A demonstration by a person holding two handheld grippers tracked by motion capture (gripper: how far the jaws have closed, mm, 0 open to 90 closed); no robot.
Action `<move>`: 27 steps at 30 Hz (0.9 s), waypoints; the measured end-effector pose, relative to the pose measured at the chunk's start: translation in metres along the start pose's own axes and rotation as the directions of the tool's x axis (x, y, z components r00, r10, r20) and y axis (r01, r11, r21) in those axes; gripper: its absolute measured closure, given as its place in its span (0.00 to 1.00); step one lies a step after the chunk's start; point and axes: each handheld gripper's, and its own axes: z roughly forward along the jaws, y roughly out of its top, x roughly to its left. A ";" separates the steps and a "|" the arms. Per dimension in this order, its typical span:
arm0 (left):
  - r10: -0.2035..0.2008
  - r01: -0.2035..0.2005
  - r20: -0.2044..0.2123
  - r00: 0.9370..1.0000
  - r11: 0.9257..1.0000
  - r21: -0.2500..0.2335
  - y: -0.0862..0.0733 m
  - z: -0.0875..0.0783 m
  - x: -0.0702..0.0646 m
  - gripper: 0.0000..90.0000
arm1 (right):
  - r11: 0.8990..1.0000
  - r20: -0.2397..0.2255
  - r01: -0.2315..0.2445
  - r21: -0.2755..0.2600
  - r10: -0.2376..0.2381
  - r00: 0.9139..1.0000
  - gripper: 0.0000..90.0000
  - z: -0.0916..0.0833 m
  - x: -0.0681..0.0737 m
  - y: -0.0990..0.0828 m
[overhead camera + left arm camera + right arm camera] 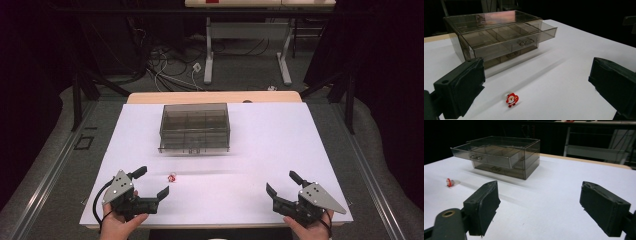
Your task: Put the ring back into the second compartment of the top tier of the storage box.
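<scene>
table: we see a white table top with a wooden strip along its far edge; it carries everything below.
drawer box: we see a smoky see-through drawer box toward the far middle of the table, two drawers high. In the left gripper view its top drawer is pulled partway out, showing empty dividers inside; lower drawer looks pushed in. The right gripper view gives the same box from the other side, top drawer sticking out to the left.
left gripper: we see the left gripper at the near left of the table, held in a hand at the bottom edge, grey plate on top, cable looping beside it. Jaws spread wide with nothing between the pads; in its own view the two black jaws sit at the frame sides and only bare table lies between them.
right gripper: we see the right gripper at the near right, held in a hand. Jaws spread wide, gripping nothing; in its own view only white table lies between the pads.
santa figure: we see a small red-and-white santa figure lying on the table, in front of the drawer box and well apart from it, just beyond the left gripper's tips, touching neither jaw. Left gripper view puts it low, nearer the left jaw. Right gripper view has it far off to the left.
</scene>
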 end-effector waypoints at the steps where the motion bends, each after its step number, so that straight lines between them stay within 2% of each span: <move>1: 0.000 0.000 0.000 1.000 1.000 0.000 0.000 0.000 0.000 0.00 | 1.000 -0.008 -0.003 0.004 0.003 1.000 0.17 0.001 -0.002 -0.002; 8: -0.033 0.033 0.005 0.999 0.999 0.003 -0.002 0.001 0.003 0.01 | 0.999 0.007 0.038 0.001 -0.038 0.999 0.17 0.000 -0.007 -0.005; 13: -0.053 0.053 -0.011 0.999 0.999 0.009 -0.003 0.000 0.006 0.01 | 0.998 0.017 0.057 -0.003 -0.057 0.998 0.17 -0.001 -0.009 -0.004; 15: -0.074 0.074 -0.023 0.997 0.997 0.007 -0.004 0.001 0.007 0.01 | 0.999 0.024 0.053 -0.008 -0.053 0.998 0.17 -0.002 -0.010 -0.004; 23: -0.063 0.064 -0.040 0.997 0.998 0.003 -0.001 0.004 0.012 0.01 | 0.999 0.015 0.054 -0.005 -0.054 0.998 0.17 -0.002 -0.011 -0.004; 27: -0.052 0.053 -0.059 0.997 0.998 0.024 0.001 0.008 0.014 0.01 | 0.999 0.016 0.045 0.005 -0.045 0.999 0.17 -0.002 -0.012 -0.005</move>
